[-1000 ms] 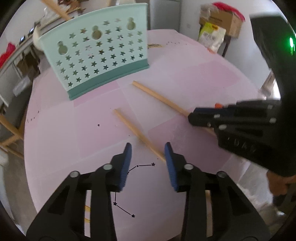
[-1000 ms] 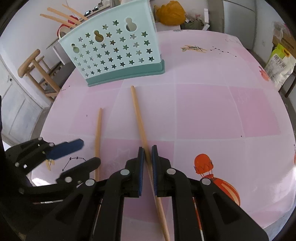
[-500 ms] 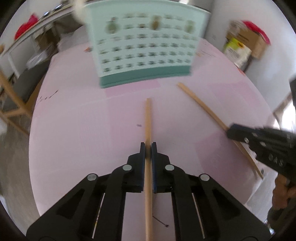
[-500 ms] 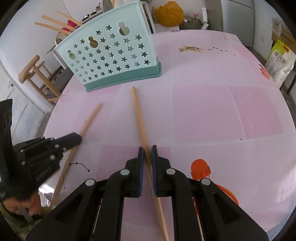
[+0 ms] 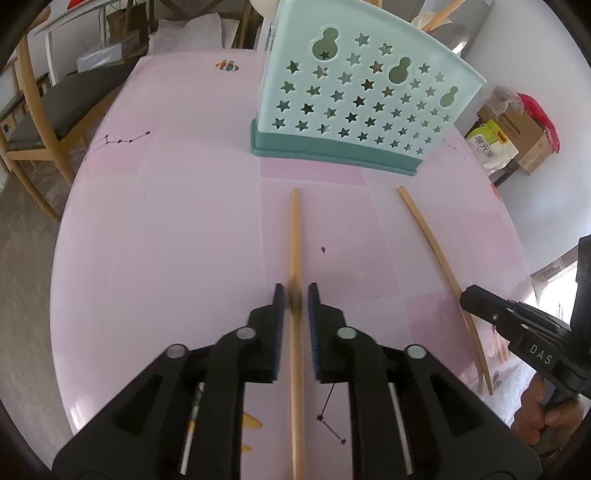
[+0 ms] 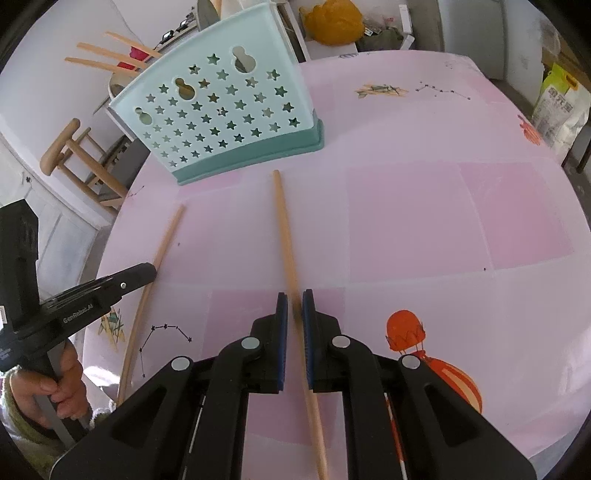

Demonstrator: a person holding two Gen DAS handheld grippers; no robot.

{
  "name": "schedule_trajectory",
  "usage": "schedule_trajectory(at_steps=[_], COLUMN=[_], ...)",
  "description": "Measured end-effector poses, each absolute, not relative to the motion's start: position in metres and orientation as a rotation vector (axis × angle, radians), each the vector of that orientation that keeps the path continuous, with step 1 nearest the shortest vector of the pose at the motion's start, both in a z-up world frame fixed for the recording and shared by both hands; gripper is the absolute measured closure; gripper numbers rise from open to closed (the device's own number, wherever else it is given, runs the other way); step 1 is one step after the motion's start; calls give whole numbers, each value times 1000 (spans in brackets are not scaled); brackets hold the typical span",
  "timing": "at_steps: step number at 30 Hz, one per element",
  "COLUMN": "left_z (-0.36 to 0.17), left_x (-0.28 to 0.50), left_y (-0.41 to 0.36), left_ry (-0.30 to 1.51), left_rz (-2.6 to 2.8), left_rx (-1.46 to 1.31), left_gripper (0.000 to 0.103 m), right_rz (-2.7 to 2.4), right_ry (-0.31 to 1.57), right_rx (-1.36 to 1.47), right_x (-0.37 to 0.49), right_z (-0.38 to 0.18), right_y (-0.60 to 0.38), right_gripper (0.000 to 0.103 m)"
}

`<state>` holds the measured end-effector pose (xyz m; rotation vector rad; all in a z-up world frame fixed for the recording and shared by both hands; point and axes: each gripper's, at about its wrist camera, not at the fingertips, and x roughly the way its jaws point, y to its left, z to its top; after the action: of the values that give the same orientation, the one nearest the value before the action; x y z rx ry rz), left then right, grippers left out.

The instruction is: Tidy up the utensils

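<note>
Chopsticks, one per gripper: left chopstick [image 5: 294, 236] is pinched by left gripper [image 5: 295, 295], right chopstick [image 6: 285, 236] is clamped by right gripper [image 6: 294, 301], jaws nearly closed on each. Both tips are pointed at teal star-cutout holder [image 6: 221, 110], stood upright on pink tabletop [image 6: 424, 221], just short of its base.

The pink counter [image 6: 424, 221] carries printed pictures: an orange hot-air balloon [image 6: 406, 328] near right and a star constellation [image 6: 166, 332] near left. Beyond its far left edge stands a wooden stool [image 6: 74, 155]. At the far edge sits an orange bag [image 6: 328, 18]; far right, a printed sack [image 6: 561, 107]. Cardboard boxes [image 5: 524, 129] stand by the wall.
</note>
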<state>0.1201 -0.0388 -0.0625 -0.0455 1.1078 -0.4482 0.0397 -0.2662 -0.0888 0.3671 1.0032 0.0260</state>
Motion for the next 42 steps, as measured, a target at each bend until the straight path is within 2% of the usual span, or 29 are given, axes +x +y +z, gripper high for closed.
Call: schedule_trajectory(at_steps=[2,12,16,24,29,37,39,42], left_z=[-62,-67,-67,-61,-60,-62,-61,-60], left_x=[115,113,113,119,124,142,143,145], left_y=[-39,-34,-35,-60,-82,-92,-92,-92], left_ry=[1121,1241,1265,1188,1109,1042,1032,1019], left_rz=[-458,-539,-567,-549,-513,-468,-464,-448], left_rx=[-41,-161,-188,6,188,280,278,269], left_gripper=[83,82,74,73,73,76,78,87], right_rz=[25,84,101,82,65,47,39,27], right_ry=[1012,1062,1064,1044,1029,1004,1001,996], right_rx=[363,402,392,330,243,178,173,177], right_x=[39,38,40,59,72,93,98,100], right_z=[-89,-93,-91,-89,-90,-88,-88,-89], right_y=[-266,-259,-255,-251,-242,-238,-239,-241], right_gripper=[93,87,84,83,83,86,90,95])
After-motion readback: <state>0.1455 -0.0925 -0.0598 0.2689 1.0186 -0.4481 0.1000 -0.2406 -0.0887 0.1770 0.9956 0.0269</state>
